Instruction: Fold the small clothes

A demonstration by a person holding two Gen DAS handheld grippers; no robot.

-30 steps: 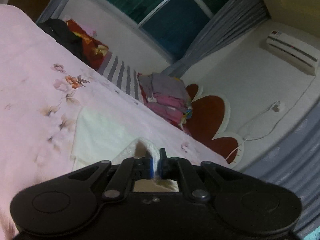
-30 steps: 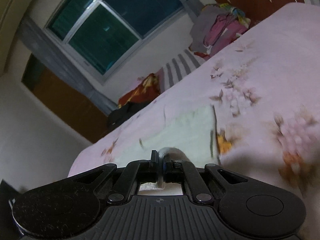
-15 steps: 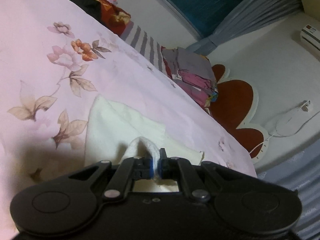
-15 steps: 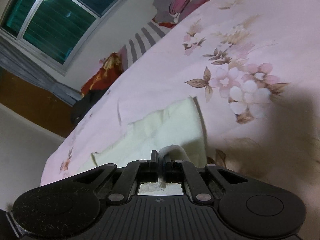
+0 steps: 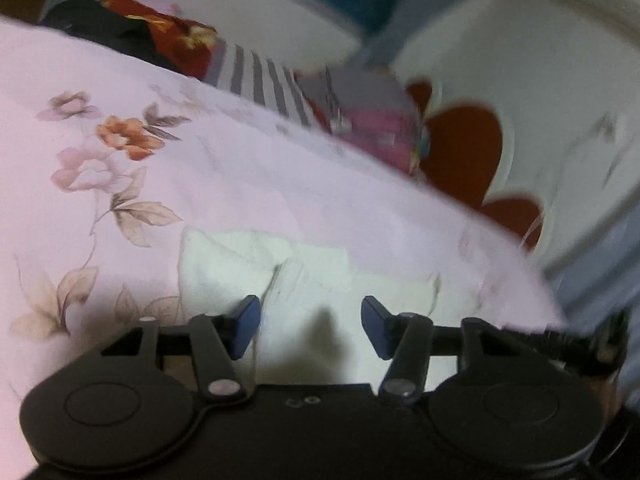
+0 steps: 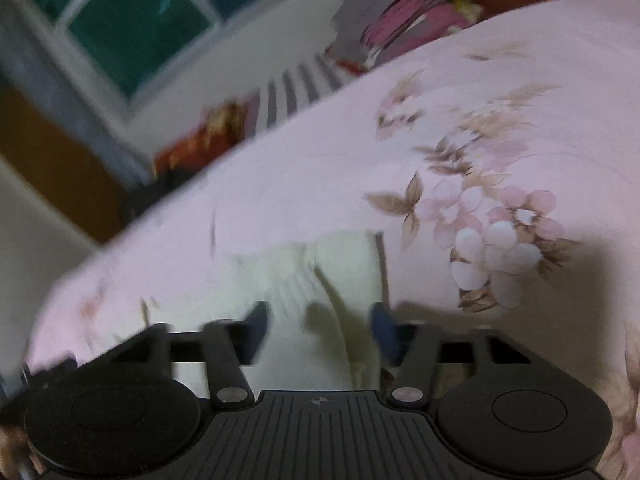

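Left wrist view shows your left gripper (image 5: 310, 322) with its blue-tipped jaws spread wide and nothing between them — the small cream-white knit garment (image 5: 280, 280) lies just ahead of and beneath the fingertips, resting on the pale pink floral bedsheet (image 5: 120, 180). Its top layer sits a little rumpled, with a raised ridge near the middle. From the right wrist view, your right gripper (image 6: 318, 326) is likewise parted and empty, hovering over the same cream garment (image 6: 320, 276), whose right edge runs close beside the printed pink blossoms. Both pictures are smeared by motion, so the finer creases are hard to read.

Judging by the doubled look of the cloth and both tools being free of it, you appear to be at the release that ends one fold. A further fold, or a flattening pass, probably comes next. For that, you need to choose a fresh pair of corners or an edge, come in low so each lower finger slides under all layers, and close on both sides evenly — a lopsided pinch could drag the top layer askew.

Farther off, a stack of folded pink and grey clothes (image 5: 372, 128) sits against the wall.
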